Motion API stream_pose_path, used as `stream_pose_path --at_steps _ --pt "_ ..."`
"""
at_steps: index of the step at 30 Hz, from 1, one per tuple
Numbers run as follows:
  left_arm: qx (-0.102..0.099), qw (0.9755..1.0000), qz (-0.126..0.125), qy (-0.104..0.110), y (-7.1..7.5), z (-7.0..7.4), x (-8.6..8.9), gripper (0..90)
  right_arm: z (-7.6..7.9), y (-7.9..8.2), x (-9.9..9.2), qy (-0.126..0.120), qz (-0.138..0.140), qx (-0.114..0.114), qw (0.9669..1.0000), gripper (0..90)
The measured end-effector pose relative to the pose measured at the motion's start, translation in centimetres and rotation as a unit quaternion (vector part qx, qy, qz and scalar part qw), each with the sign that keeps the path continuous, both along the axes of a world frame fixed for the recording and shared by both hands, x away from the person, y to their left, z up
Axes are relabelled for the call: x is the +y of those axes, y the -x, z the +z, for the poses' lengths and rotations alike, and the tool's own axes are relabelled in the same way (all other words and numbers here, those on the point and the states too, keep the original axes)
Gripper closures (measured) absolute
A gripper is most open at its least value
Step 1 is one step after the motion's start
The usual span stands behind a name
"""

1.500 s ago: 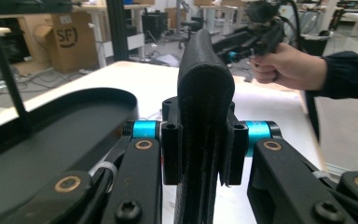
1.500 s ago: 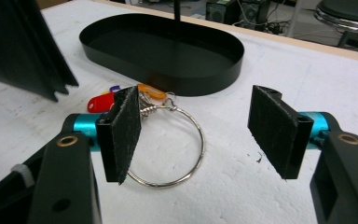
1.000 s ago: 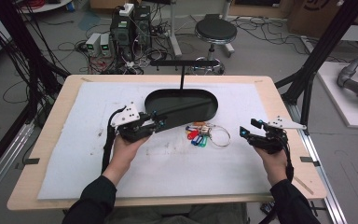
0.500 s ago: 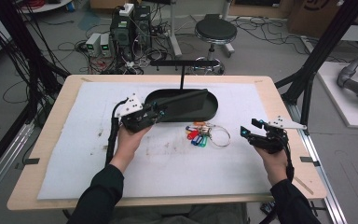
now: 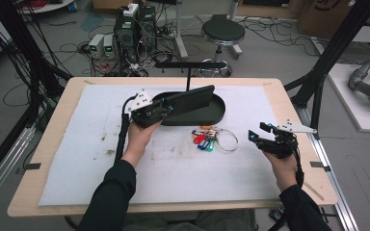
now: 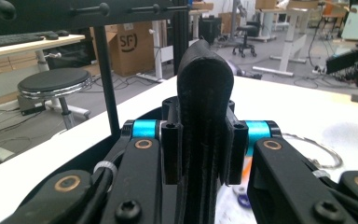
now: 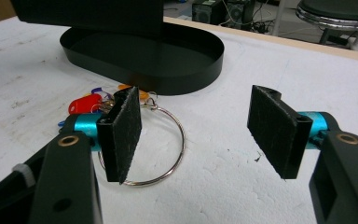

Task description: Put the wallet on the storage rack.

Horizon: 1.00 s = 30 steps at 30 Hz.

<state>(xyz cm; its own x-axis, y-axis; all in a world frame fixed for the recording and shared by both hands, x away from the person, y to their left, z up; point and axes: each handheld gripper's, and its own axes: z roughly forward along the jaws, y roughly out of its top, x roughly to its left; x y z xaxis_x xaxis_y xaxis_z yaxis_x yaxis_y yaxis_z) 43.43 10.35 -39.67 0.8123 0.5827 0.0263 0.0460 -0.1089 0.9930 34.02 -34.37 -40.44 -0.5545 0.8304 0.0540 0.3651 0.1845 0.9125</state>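
Just carried the left gripper (image 5: 169,108) forward and to the right, up to the near-left rim of the black oval tray (image 5: 219,115). Keeps its jaws nearly closed on a flat black leather wallet (image 5: 193,98), pinched at one end and held on edge, level, above the tray's floor rather than resting in it. Looks like a placing step: probably needs only a lowering and a release to land the wallet in the tray.

Left the right gripper (image 5: 258,132) where it was, off to the right, jaws wide apart with nothing between them. Points it toward the bunch of keys (image 5: 203,141) with coloured tags and a large wire ring (image 7: 165,140), lying on the mat just in front of the tray and untouched; likely next in line.

Underneath, a wooden surface (image 5: 289,120) covered by a white foam mat (image 5: 173,178), scuffed and stained near the middle. Beyond it, a grey floor strewn with cables, a round black stool (image 5: 223,32), computer boxes (image 5: 135,26), and a black T-shaped stand (image 5: 189,65) at the surface's far edge.
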Motion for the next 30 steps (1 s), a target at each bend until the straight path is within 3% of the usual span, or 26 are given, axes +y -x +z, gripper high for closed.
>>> stream_pose_path --at_steps 5,8,14,30 --pt "0.006 1.0 0.0 0.005 -1.3 -0.6 -0.7 74.4 0.0 0.0 0.0 0.0 0.001 -0.001 1.0 35.6" --pt "0.01 0.9999 0.004 -0.007 -2.3 -1.2 -1.3 74.3 0.0 -0.1 -0.1 -0.001 0.001 -0.001 1.0 35.6" --pt "0.02 0.9997 0.012 -0.009 -3.3 -2.0 -2.0 74.3 -0.1 -0.1 -0.2 0.001 0.002 -0.001 1.0 35.6" --pt "0.044 0.9987 0.025 -0.011 -4.4 -3.6 -1.4 73.7 -0.2 -0.1 -0.1 0.004 0.005 -0.001 1.0 36.0"
